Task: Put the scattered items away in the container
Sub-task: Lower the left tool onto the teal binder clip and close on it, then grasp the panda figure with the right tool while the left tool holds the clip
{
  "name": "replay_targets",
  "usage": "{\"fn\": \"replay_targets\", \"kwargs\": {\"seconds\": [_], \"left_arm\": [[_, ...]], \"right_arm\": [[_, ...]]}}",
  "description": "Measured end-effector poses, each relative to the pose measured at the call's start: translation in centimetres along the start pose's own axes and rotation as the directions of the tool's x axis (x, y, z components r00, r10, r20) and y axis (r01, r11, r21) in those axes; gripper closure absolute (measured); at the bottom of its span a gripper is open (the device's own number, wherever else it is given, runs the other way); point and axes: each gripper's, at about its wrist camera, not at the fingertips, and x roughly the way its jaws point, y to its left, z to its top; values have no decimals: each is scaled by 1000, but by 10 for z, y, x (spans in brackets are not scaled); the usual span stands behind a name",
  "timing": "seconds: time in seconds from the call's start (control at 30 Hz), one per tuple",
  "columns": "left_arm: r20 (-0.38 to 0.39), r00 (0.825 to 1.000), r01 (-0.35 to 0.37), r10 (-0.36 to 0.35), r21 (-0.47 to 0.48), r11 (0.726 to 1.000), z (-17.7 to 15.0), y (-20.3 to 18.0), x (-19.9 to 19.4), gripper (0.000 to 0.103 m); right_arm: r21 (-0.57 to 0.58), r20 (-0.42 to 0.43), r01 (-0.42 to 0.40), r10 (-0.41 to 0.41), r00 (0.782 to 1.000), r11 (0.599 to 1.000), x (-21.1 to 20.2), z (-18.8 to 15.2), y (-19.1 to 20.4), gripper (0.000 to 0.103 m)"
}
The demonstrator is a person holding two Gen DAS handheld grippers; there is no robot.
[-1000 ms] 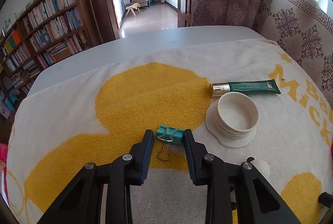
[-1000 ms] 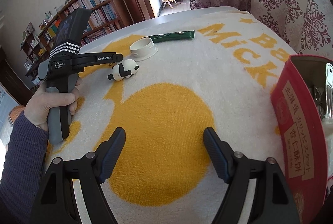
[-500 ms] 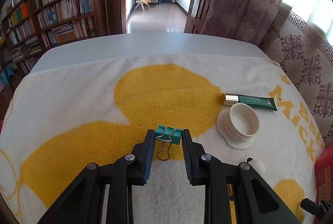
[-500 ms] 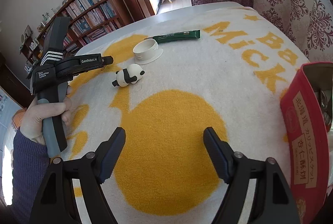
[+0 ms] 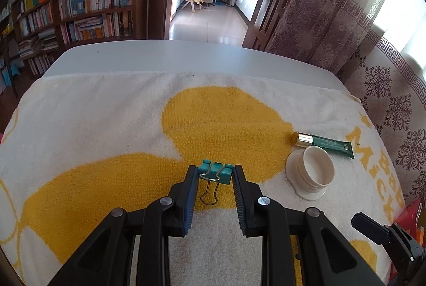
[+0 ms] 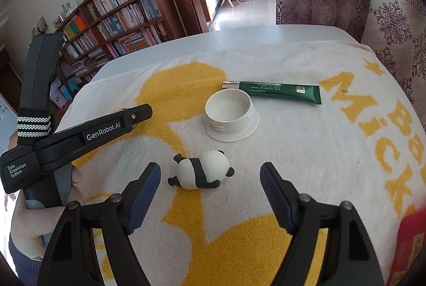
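Two grippers in play, each with its own target. Right wrist view, nearest first: right gripper [image 6: 210,181] spread wide, nothing pinched, panda figurine [image 6: 201,173] lying on its side dead centre between the fingertips, low-middle of frame, touching neither pad. Long axis of the panda roughly left-to-right across the frame, so along the closing line; head toward the right finger, legs toward the left. Probably a short push forward and down before closing. Farther up, middle of frame: white lid [image 6: 230,115] open side up, then green tube [image 6: 274,91] lying crosswise just behind it, cap to the left. Red container [image 6: 410,246] only a sliver at lower right edge, well apart from the panda.

Left wrist view: left gripper [image 5: 215,175] narrow, clamped on teal binder clip [image 5: 216,173] at the fingertips, centre-low of frame, wire handle hanging back toward the camera. Yellow-and-white towel [image 5: 106,126] under everything. Container at far lower right there too, so the clip needs a carry rightward. Left gripper also visible at mid-left of the right view, held in a hand [image 6: 29,222].
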Motion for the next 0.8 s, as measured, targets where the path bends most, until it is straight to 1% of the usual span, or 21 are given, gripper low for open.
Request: {"fn": "replay_targets", "kwargs": {"seconds": [0.1, 0.17, 0.23, 0.3, 0.33, 0.47, 0.6, 0.8], "left_arm": [[-7, 1000, 7, -7, -10, 1000, 0, 2, 2, 76], [-12, 1000, 9, -9, -10, 1000, 0, 2, 3, 76], [-16, 1000, 11, -11, -8, 1000, 0, 0, 4, 76], [-19, 1000, 13, -13, -6, 1000, -1, -1, 5, 76], [-20, 1000, 15, -15, -6, 1000, -1, -2, 5, 76], [-16, 1000, 21, -21, -11, 1000, -1, -2, 3, 76], [-10, 1000, 25, -25, -8, 1000, 0, -3, 0, 76], [-7, 999, 37, -37, 5, 999, -1, -10, -3, 75]], "right_arm": [[-62, -24, 23, -25, 999, 998, 13, 0, 7, 23], [-78, -48, 37, -41, 998, 996, 20, -3, 10, 23], [-106, -39, 69, -74, 997, 992, 22, -6, 14, 23], [-126, -32, 90, -95, 995, 988, 21, -8, 19, 32], [-132, -31, 100, -105, 994, 986, 20, -8, 19, 39], [-100, -36, 93, -97, 995, 991, 15, -11, 14, 40], [-22, -36, 49, -50, 998, 999, -1, -20, 1, 39], [27, 29, 38, -39, 999, 999, -44, -35, -13, 39]]}}
